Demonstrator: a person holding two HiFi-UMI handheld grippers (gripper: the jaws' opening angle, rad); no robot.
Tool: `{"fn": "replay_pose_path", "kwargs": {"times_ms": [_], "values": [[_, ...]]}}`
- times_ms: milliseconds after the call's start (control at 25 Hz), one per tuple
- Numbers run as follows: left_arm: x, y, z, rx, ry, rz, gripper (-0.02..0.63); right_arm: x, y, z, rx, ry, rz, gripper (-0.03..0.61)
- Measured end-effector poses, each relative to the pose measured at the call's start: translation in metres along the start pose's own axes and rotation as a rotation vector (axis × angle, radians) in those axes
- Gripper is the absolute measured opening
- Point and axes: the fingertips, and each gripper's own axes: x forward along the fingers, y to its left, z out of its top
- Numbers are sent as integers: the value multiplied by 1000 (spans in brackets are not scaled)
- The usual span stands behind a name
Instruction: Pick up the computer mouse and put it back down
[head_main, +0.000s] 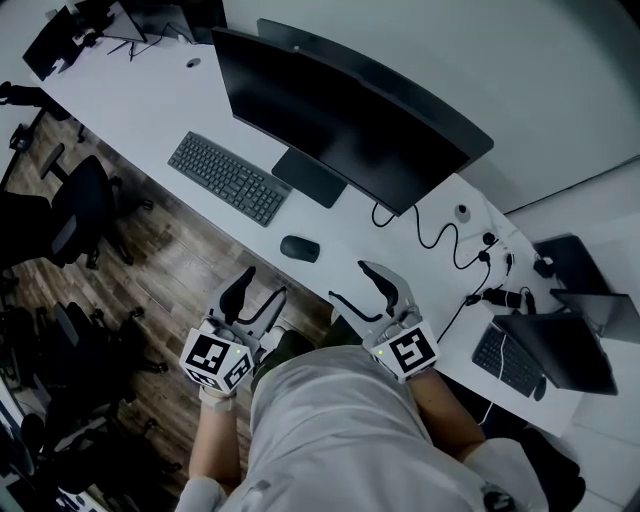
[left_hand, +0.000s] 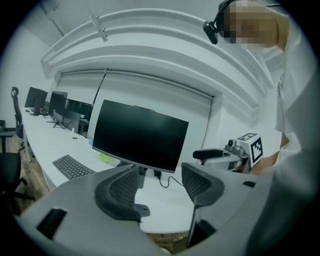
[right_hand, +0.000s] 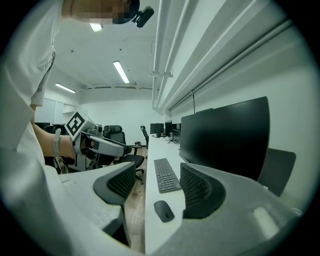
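Observation:
A dark computer mouse lies on the white desk near its front edge, between keyboard and monitor stand. In the right gripper view the mouse sits low between the jaws, some way ahead. My right gripper hangs open over the desk edge, just right of the mouse and short of it. My left gripper is open too, held off the desk over the floor, nearer me than the mouse. Nothing is between either pair of jaws. The left gripper view does not show the mouse.
A black keyboard lies left of the mouse. A wide dark monitor stands behind it, cables trailing right. A laptop sits at far right. Office chairs stand on the wooden floor to the left.

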Motion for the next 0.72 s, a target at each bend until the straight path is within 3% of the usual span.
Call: {"fn": "replay_pose_path", "kwargs": {"times_ms": [120,320,720], "values": [[2,-1,-1,0,2,-3,264,1,-3,1,-21,-14,-2,279],[2,-2,-3,0,9,-5,264,-3,-5,-16,56,81,-29,279],[-1,-1,-13,-13,25,8,264,1,-1,-24,56,91,-13,279]]}}
